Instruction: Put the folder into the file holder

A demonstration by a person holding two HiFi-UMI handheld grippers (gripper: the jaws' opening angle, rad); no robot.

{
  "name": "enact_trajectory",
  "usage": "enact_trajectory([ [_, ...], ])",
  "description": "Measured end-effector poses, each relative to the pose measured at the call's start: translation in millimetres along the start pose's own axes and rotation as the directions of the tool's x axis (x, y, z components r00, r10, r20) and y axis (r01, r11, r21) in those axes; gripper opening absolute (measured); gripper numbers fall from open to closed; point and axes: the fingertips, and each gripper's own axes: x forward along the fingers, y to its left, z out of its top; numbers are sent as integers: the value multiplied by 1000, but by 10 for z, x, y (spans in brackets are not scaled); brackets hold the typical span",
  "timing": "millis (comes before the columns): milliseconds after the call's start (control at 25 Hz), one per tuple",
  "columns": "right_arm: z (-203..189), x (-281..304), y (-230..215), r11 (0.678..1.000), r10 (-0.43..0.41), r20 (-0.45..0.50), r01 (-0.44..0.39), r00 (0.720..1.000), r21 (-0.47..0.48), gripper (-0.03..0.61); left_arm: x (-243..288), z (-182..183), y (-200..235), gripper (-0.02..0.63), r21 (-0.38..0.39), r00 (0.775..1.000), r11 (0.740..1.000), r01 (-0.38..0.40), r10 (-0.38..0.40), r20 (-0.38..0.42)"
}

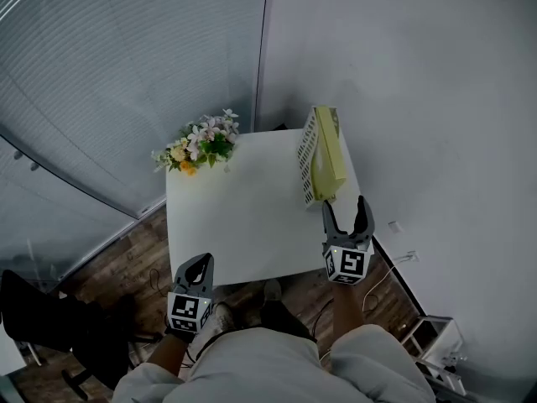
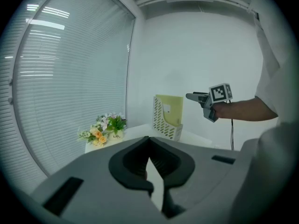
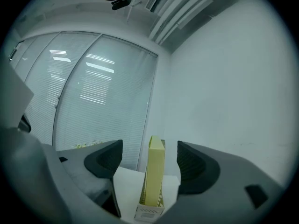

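Observation:
A yellow folder [image 1: 327, 151] stands upright inside the white perforated file holder [image 1: 307, 156] at the far right of the white table [image 1: 235, 225]. My right gripper [image 1: 344, 202] hovers open just in front of the holder, off the table's right front corner, with nothing between its fingers. In the right gripper view the folder [image 3: 154, 174] and holder [image 3: 148, 213] show edge-on beyond the open jaws. My left gripper [image 1: 199, 262] is shut and empty at the table's front left edge. From the left gripper view the folder [image 2: 171, 110], holder [image 2: 162, 125] and right gripper [image 2: 192, 96] show across the table.
A small pot of flowers [image 1: 201, 145] sits at the table's far left corner. Window blinds run along the left, a plain wall on the right. A black chair [image 1: 50, 326] stands on the wood floor at lower left. A cable and white rack [image 1: 436, 338] lie at lower right.

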Motion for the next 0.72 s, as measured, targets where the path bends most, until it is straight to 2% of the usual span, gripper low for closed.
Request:
enact_trajectory([
  [200, 259, -407, 164, 1000, 10, 15, -10, 1000, -18, 354, -115, 156, -10, 8, 9, 998, 1000, 15, -16, 55],
  [240, 303, -490, 196, 1000, 9, 18, -8, 1000, -23, 340, -141, 177, -12, 8, 11, 998, 1000, 19, -20, 64],
  [320, 380, -647, 264, 999, 6, 23, -5, 1000, -35, 264, -193, 204, -21, 8, 14, 997, 999, 29, -30, 77],
  [440, 445, -859, 339, 999, -6, 22, 7, 1000, -50, 248, -255, 236, -52, 8, 22, 995, 999, 46, -48, 91],
  [640, 479, -1250, 404, 997, -48, 15, 49, 999, -60, 182, -374, 259, -112, 8, 39, 991, 997, 68, -72, 111],
  [720, 483, -1386, 427, 996, -62, 11, 63, 998, -63, 129, -425, 254, -134, 8, 41, 990, 996, 77, -82, 114],
])
